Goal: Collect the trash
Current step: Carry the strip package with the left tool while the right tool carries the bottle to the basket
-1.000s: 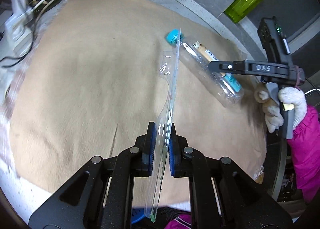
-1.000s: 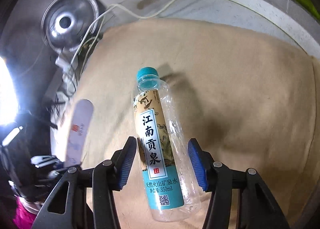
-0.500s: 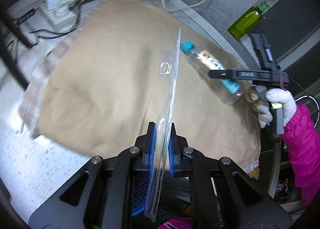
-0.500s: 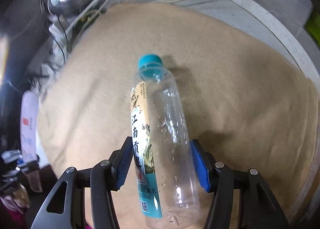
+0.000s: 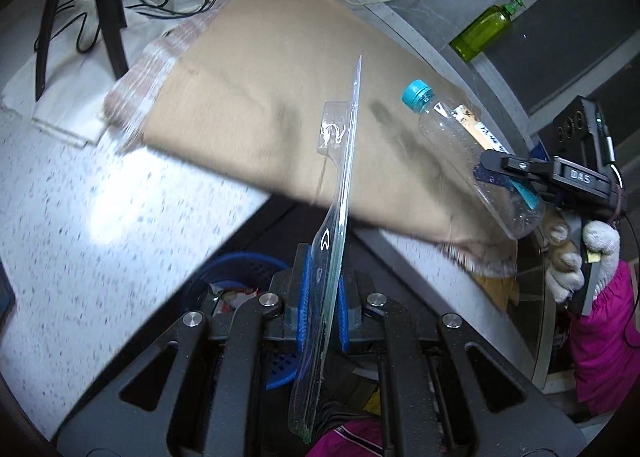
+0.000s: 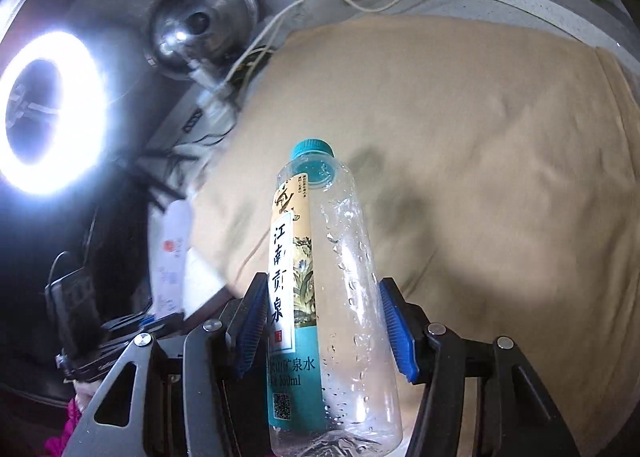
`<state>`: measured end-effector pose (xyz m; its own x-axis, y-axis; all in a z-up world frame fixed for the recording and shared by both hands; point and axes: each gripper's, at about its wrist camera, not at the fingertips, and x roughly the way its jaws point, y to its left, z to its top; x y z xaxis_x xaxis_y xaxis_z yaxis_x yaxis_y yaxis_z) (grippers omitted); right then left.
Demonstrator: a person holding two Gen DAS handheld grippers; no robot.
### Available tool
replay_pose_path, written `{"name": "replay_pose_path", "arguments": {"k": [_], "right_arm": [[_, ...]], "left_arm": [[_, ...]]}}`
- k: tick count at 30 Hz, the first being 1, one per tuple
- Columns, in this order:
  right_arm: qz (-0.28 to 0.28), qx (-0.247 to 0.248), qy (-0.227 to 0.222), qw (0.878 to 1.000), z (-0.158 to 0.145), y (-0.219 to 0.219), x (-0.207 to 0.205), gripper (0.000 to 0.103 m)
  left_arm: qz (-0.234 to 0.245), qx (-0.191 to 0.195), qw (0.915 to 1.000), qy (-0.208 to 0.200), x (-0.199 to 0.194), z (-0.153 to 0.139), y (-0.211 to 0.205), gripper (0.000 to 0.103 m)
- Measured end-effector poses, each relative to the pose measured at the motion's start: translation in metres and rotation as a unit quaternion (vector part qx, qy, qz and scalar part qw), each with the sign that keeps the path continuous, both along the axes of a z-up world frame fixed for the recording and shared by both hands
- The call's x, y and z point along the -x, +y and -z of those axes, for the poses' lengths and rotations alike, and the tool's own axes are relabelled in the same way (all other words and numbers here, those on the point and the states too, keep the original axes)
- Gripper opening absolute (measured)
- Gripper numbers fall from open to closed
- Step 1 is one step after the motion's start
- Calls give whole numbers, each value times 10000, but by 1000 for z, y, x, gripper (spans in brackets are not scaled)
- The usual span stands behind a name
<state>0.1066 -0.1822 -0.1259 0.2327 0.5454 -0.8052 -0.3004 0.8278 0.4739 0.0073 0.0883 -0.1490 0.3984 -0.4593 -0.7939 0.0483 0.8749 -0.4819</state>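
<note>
The left gripper [image 5: 321,293] has its fingers clamped on one clear plastic package [image 5: 338,185], its lower end hiding part of the blue basket [image 5: 236,267] below. The right gripper [image 6: 322,333] pinches one empty water bottle [image 6: 328,297], base cut off, above the tan cloth [image 6: 480,137] on the speckled counter [image 5: 100,237]; motion blur smears the counter edge

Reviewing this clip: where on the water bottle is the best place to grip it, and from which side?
Grip the water bottle across its straight labelled body, coming from the base end, as the right gripper does: parallel walls suit the pads, while the cap end narrows.
</note>
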Motion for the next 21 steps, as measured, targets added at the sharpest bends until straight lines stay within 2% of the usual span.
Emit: {"name": "replay_pose_path", "arguments": {"k": [3, 8, 16, 19, 21], "right_arm": [[25, -89, 25, 10000, 5, 8, 32, 57], [169, -238, 243, 9993, 26, 21, 84, 57], [373, 243, 533, 9976, 73, 40, 146, 57], [382, 498, 672, 9958, 98, 48, 158, 57], [421, 488, 862, 9942, 115, 50, 163, 57]], "left_arm": [[123, -23, 9999, 51, 19, 7, 5, 10], [336, 149, 9992, 178, 54, 27, 10, 10], [554, 269, 9952, 766, 95, 82, 5, 10], [551, 248, 9932, 998, 101, 103, 1, 10], [523, 252, 9918, 1141, 104, 117, -2, 10]]}}
